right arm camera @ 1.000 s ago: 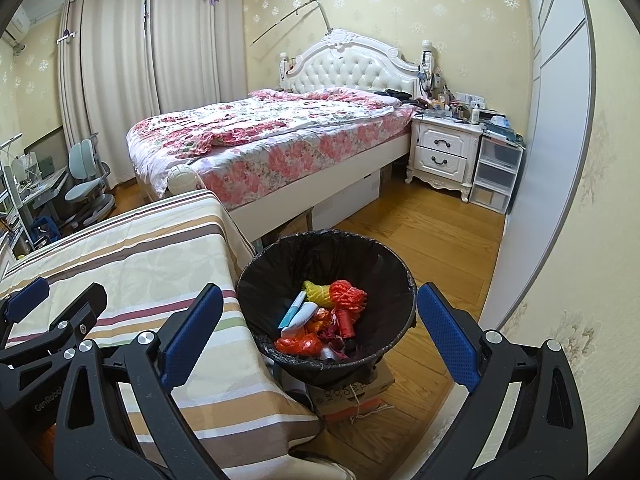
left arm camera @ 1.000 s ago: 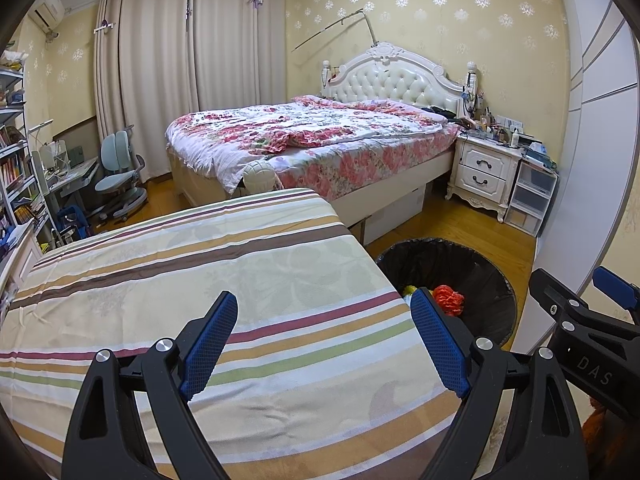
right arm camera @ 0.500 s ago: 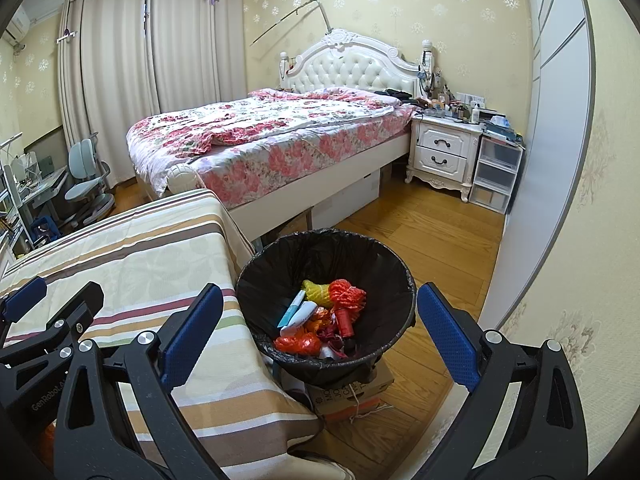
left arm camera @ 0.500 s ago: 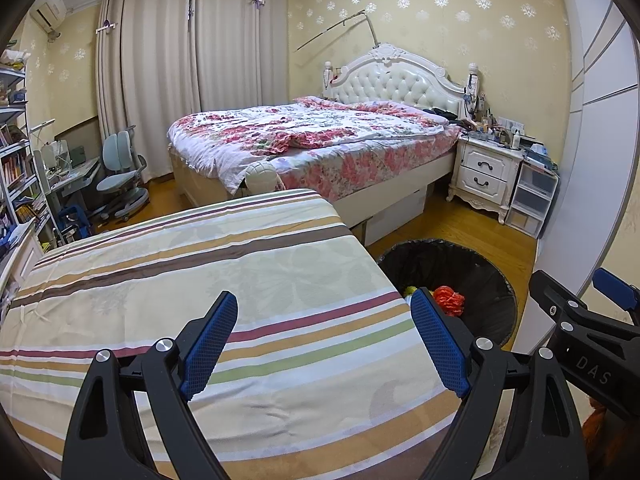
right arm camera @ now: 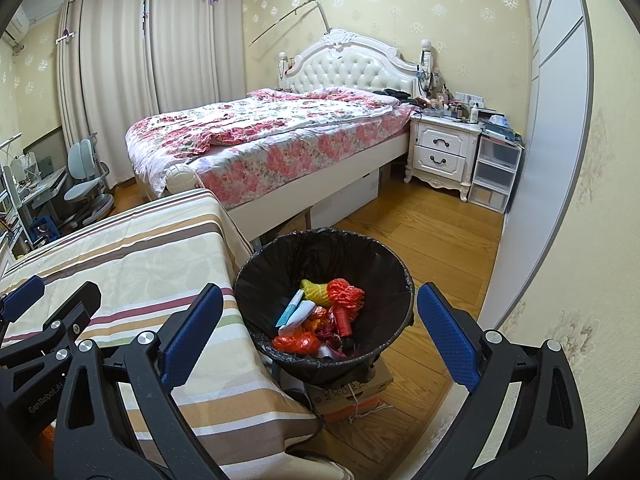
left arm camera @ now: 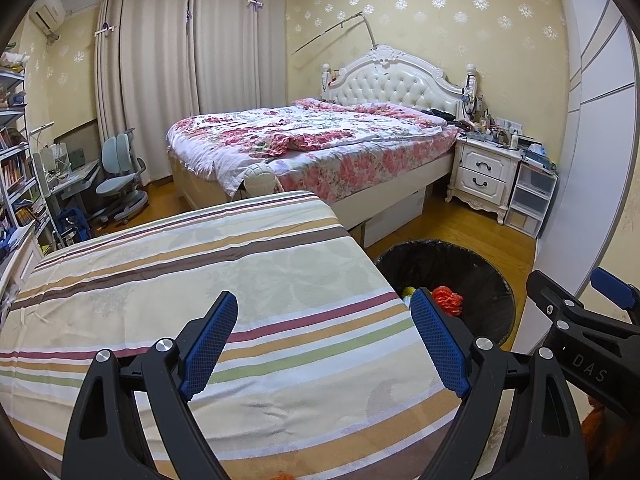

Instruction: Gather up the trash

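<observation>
A round bin with a black liner [right arm camera: 324, 248] stands on the floor at the right edge of the striped table [right arm camera: 132, 264]. Inside it lies trash [right arm camera: 320, 312]: orange and yellow net bundles, a white and blue tube, red scraps. My right gripper [right arm camera: 320, 332] hovers above the bin, open, nothing between its blue pads. My left gripper [left arm camera: 324, 340] hangs open and empty over the striped tablecloth [left arm camera: 200, 264]. The bin [left arm camera: 472, 276] shows at the right in the left wrist view, with the right gripper's frame [left arm camera: 580, 328] beside it.
A cardboard box [right arm camera: 352, 392] sits under the bin. A floral bed [right arm camera: 272, 132] fills the middle of the room, a white nightstand [right arm camera: 440, 152] and plastic drawers [right arm camera: 494, 176] at its right. A desk chair [left arm camera: 118, 184] and bookshelves [left arm camera: 16, 168] stand left. A wardrobe wall [right arm camera: 556, 120] closes the right side.
</observation>
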Available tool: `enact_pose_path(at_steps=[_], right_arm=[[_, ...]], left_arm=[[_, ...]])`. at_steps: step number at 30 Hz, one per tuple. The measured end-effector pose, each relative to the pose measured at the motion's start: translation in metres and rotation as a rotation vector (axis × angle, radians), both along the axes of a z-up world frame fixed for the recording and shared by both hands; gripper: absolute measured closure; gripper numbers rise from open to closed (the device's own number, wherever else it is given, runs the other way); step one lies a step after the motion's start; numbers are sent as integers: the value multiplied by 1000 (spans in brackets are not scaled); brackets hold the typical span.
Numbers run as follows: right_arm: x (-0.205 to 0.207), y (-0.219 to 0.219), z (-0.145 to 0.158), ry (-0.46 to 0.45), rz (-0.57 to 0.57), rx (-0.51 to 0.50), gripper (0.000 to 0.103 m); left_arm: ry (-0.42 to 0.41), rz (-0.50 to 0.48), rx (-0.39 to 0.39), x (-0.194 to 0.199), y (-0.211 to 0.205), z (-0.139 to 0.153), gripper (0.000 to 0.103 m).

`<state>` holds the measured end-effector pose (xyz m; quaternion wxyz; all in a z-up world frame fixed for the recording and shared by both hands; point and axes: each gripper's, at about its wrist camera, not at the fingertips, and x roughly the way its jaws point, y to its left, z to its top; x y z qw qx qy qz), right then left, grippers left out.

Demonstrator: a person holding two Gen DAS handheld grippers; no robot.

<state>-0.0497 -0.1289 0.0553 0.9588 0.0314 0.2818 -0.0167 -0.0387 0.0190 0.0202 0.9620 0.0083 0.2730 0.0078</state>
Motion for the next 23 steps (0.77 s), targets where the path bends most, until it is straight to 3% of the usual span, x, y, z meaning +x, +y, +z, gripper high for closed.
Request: enact_pose_path(at_steps=[23], right_arm=[[-2, 4, -6, 5, 9, -2, 8]], left_arm=[[7, -1, -5, 2, 6, -1, 17]])
